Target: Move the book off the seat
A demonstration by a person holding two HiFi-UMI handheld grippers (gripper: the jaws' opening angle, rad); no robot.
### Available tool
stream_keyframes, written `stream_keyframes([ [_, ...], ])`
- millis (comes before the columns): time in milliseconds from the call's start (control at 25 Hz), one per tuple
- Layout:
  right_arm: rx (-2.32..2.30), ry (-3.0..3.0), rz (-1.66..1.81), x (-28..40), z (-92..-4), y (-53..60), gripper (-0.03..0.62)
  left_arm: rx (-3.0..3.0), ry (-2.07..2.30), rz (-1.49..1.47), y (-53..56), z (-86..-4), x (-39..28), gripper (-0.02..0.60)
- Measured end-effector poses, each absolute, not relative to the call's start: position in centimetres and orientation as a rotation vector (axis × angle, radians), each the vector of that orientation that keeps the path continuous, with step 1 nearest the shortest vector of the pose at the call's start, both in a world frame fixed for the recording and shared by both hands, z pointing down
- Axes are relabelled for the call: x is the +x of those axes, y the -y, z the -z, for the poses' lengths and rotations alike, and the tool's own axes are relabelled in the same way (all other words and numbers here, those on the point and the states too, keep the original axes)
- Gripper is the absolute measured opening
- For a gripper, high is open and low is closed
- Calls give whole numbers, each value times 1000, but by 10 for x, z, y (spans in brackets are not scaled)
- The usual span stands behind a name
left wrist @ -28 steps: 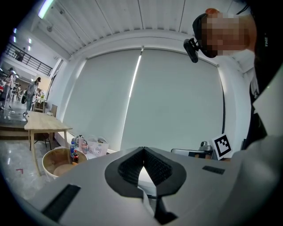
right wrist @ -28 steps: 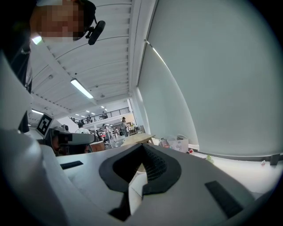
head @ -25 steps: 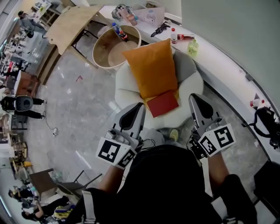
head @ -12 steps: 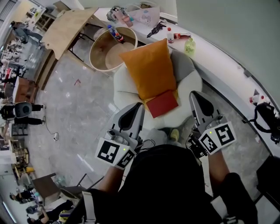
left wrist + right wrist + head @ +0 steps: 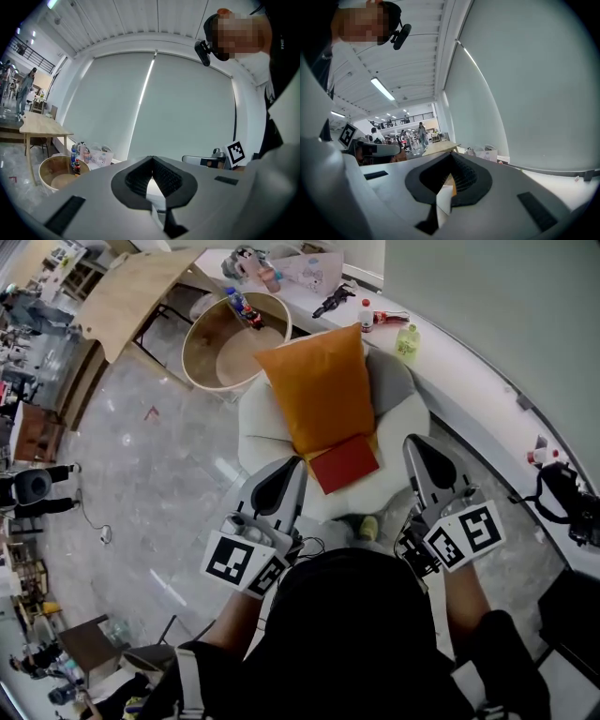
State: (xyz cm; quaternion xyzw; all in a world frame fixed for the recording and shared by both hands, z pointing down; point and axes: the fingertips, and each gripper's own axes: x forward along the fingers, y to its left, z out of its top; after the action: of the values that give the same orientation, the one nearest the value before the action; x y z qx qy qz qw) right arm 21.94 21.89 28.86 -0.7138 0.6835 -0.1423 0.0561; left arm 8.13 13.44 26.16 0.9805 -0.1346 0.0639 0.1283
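Scarcely moved, left gripper (image 5: 299,463) and right gripper (image 5: 411,442) — jaws closed, empty — flank the red book (image 5: 344,463).

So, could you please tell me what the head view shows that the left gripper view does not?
Only the head view shows the red book lying on the white seat at the near end of the orange cushion. Only the left gripper view shows the left tool with its jaws together and nothing held, and the grey window blind behind it. Both views share the round wooden tub, the bottles by it and the light wooden table.
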Motion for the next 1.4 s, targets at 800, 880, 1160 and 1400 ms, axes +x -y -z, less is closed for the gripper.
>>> stream_keyframes([
  [800,-2298,-2162,530,188,-314,-131,9,2732,373,-229,-28,-333,43,8],
  [880,-2303,-2173,535,183,-318,-126,9,2723,379,-265,-23,-351,37,8],
  [1160,-2280,-2272,568,174,-333,-115,9,2705,360,-432,-5,-418,36,9],
  [1400,-2249,-2288,692,203,-389,-113,9,2675,271,-668,12,-517,56,9],
])
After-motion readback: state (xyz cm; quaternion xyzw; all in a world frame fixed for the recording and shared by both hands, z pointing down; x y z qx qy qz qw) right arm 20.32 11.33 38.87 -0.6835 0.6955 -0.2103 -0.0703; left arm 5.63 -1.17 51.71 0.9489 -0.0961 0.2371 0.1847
